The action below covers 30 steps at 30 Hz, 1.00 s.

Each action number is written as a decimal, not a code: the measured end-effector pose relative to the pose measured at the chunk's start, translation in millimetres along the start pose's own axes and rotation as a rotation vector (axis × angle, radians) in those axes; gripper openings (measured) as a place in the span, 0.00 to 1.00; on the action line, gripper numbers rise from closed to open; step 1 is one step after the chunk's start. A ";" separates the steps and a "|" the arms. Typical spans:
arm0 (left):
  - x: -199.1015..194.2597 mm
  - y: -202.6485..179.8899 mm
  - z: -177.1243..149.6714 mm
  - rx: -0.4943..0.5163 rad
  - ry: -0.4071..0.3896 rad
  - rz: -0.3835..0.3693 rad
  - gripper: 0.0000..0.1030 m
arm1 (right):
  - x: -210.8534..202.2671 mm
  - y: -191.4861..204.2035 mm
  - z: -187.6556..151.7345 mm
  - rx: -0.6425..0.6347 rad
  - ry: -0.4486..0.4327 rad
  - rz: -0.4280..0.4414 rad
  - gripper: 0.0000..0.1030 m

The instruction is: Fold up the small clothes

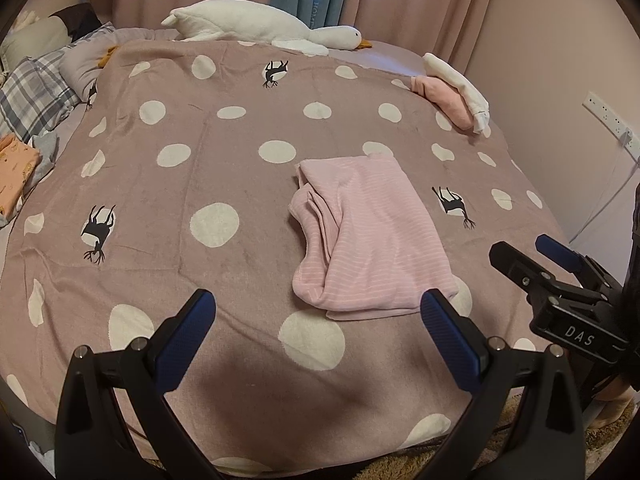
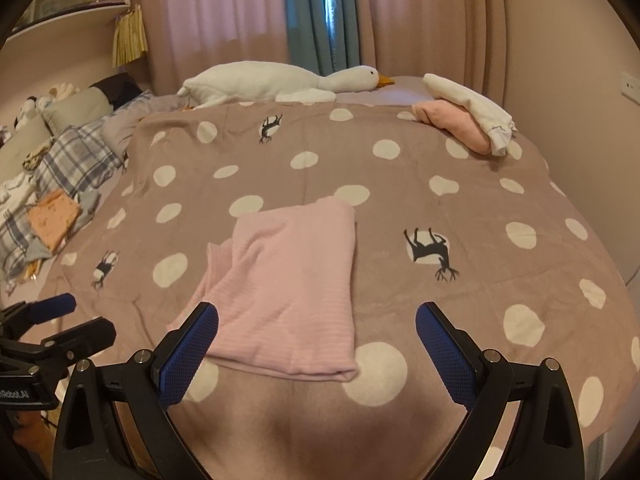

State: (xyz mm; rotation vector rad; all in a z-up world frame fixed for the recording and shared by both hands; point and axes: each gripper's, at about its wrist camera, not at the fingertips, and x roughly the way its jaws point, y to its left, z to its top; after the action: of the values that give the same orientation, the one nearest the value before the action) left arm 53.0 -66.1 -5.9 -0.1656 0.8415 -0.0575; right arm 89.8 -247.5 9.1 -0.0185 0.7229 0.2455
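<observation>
A pink striped garment lies folded into a rough rectangle on the spotted blanket, with loose layers bunched along its left edge. My left gripper hovers open just in front of the garment's near edge, nothing between its fingers. My right gripper is open too, above the garment's near right corner. Each gripper shows in the other's view: the right one at the right edge, the left one at the lower left.
Folded pink and white clothes are stacked at the bed's far right corner. A plush goose lies along the far edge. Plaid bedding and orange clothes sit at the left. A wall is right.
</observation>
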 end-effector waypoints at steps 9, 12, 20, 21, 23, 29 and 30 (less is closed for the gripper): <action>0.8 -0.5 -0.5 0.003 0.002 0.000 1.00 | 2.9 1.0 -2.6 0.004 0.014 -0.009 0.96; 1.5 -0.1 -1.0 0.002 0.006 0.001 1.00 | 3.2 1.3 -3.0 0.004 0.017 -0.011 0.96; 2.8 -0.5 -1.7 0.006 0.014 0.008 1.00 | 4.5 2.0 -3.4 0.002 0.023 -0.022 0.96; 3.5 0.1 -2.1 0.008 0.015 0.009 1.00 | 4.6 2.2 -3.6 0.001 0.023 -0.022 0.96; 4.0 0.4 -2.4 0.009 0.017 0.007 1.00 | 5.0 2.0 -3.7 0.001 0.024 -0.021 0.96; 4.8 1.2 -4.6 0.021 0.019 0.006 1.00 | 5.2 2.4 -4.3 0.002 0.027 -0.023 0.96; 5.1 1.6 -4.9 0.026 0.020 0.006 1.00 | 5.2 2.5 -4.2 0.002 0.027 -0.023 0.96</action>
State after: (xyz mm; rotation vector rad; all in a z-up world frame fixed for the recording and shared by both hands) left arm 52.8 -65.7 -13.1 -0.1384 0.8604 -0.0640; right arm 90.2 -244.3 2.7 -0.0286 0.7492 0.2227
